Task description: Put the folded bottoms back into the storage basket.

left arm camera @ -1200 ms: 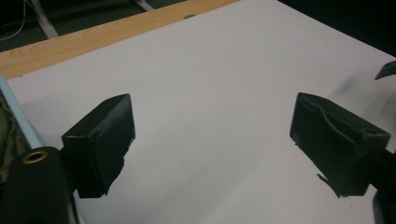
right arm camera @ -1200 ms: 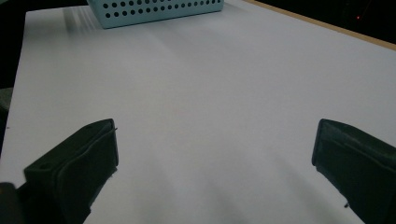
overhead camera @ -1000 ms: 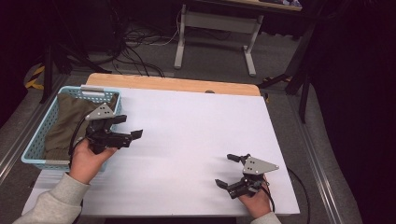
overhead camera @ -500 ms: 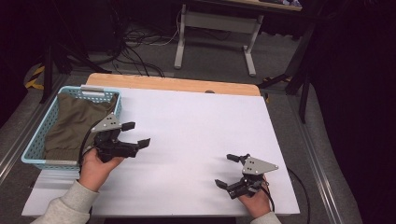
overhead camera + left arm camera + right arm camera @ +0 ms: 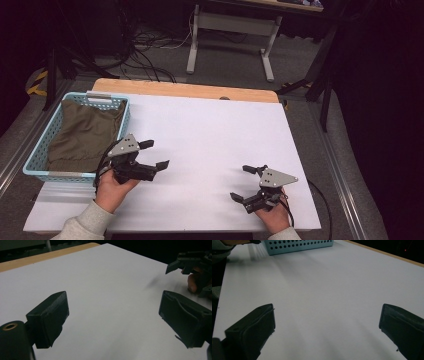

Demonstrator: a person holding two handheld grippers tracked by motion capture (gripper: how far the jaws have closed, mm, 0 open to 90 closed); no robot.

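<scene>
1. The right gripper (image 5: 250,183) sits at about five o'clock on the white table (image 5: 215,135), jaws wide apart and empty, facing left across bare surface.
2. The left gripper (image 5: 150,154) is at about eight o'clock, jaws apart and empty, aimed right.
3. The blue basket (image 5: 35,161) stands at nine to ten o'clock, just beside the left gripper and behind its jaws.
4. An olive cloth (image 5: 85,135), probably the thing to be handled, lies folded in it, long axis running near to far.
5. The left hand (image 5: 114,186) is much nearer.
</scene>
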